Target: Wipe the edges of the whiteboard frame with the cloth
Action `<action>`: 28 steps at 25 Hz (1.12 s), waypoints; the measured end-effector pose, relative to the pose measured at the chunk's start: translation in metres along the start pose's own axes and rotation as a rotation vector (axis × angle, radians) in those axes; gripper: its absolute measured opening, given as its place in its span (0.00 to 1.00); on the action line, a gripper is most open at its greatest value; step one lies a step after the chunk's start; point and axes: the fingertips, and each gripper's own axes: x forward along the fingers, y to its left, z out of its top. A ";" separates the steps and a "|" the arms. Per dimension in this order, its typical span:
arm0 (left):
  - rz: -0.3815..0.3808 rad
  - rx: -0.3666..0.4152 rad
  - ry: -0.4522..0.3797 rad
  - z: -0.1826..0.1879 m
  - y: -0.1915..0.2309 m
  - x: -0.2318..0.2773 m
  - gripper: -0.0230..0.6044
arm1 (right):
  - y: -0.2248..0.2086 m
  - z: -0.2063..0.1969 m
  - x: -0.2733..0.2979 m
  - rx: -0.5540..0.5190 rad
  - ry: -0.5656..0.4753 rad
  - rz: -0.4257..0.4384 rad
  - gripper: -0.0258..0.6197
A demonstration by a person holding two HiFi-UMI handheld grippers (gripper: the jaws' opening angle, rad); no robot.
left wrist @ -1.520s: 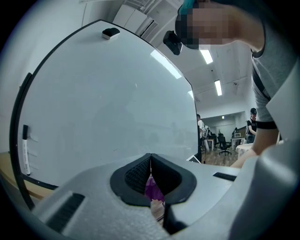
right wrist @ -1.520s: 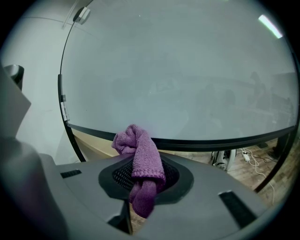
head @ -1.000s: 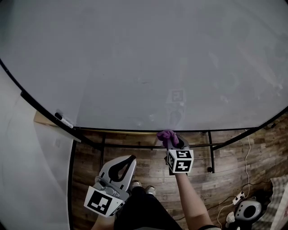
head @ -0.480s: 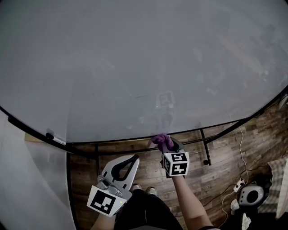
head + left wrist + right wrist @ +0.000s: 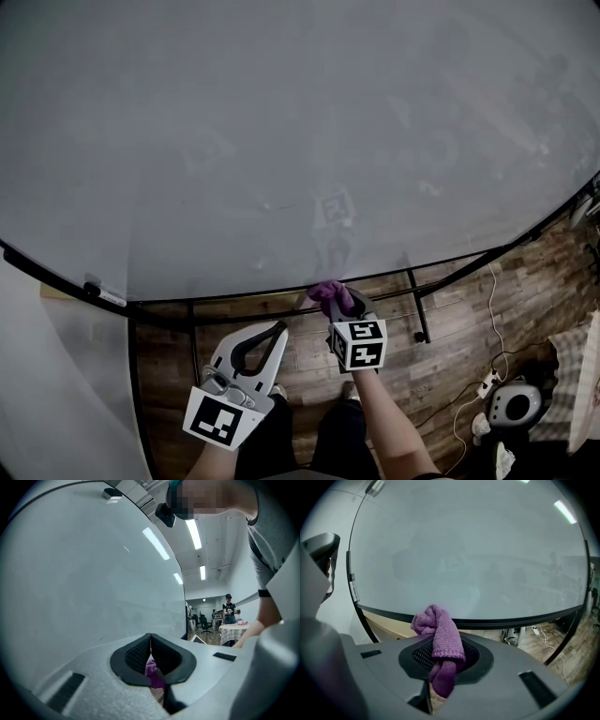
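Our right tongs [image 5: 335, 302] pinch the purple cloth [image 5: 325, 291] by the lower edge of the whiteboard frame [image 5: 234, 297]. Our left tongs [image 5: 277, 330] are pressed together on nothing (idle, lower down). The cloth is loosely bunched, so rubbing could drag it free and let the bare tips scrape the frame.

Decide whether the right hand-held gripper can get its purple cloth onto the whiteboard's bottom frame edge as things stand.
Probably yes: the purple cloth, clamped in the right hand-held gripper, sits close to the bottom frame edge with nothing between them.
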 end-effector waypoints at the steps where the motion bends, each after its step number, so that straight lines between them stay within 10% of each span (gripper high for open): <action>1: 0.018 -0.002 -0.006 0.002 -0.004 0.002 0.06 | -0.003 0.001 -0.003 -0.006 0.000 0.012 0.15; 13: 0.201 -0.001 -0.042 0.017 -0.051 0.034 0.06 | -0.030 0.006 -0.016 -0.057 -0.007 0.165 0.15; 28: 0.239 0.023 -0.099 0.001 -0.064 0.074 0.06 | -0.081 -0.006 -0.007 -0.082 0.010 0.171 0.15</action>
